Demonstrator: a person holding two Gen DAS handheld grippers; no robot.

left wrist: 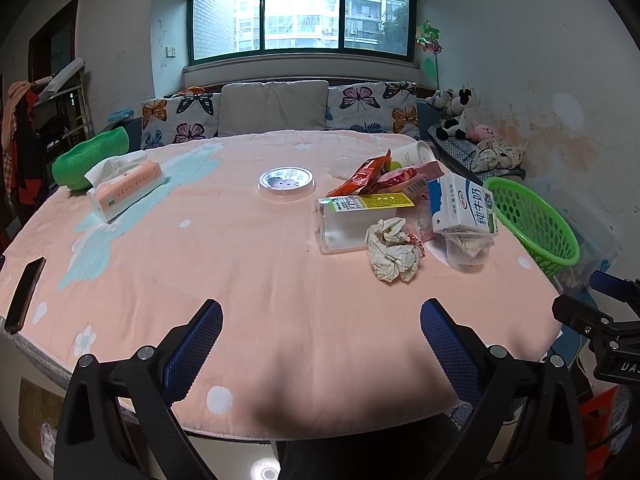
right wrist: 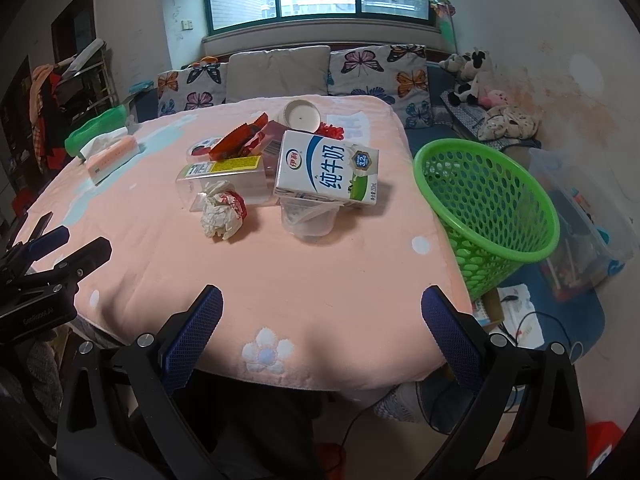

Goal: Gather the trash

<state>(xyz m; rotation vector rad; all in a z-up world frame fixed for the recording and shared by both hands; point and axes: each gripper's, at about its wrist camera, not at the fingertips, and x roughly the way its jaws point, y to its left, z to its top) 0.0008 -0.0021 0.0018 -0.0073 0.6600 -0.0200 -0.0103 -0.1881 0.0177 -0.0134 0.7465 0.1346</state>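
Note:
A pile of trash lies on the pink-covered table (left wrist: 248, 280): a crumpled paper ball (left wrist: 392, 254) (right wrist: 220, 214), a clear plastic box with a yellow label (left wrist: 352, 220) (right wrist: 224, 180), a milk carton (left wrist: 464, 208) (right wrist: 328, 170), a clear cup (left wrist: 466, 250) (right wrist: 308, 218), red snack wrappers (left wrist: 368, 174) (right wrist: 240, 140) and a paper cup (left wrist: 416, 154) (right wrist: 302, 115). A green perforated basket (left wrist: 532, 224) (right wrist: 488, 208) stands off the table's right edge. My left gripper (left wrist: 320, 344) is open and empty at the near edge. My right gripper (right wrist: 320, 332) is open and empty, also at the near edge.
A tissue pack (left wrist: 128, 190) (right wrist: 112, 156), a round clear lid (left wrist: 286, 180) and a phone (left wrist: 24, 294) lie on the table's left part. A green bag (left wrist: 88, 160) sits at the far left. A sofa with cushions (left wrist: 276, 110) stands behind. Cables and boxes (right wrist: 520, 320) lie on the floor at right.

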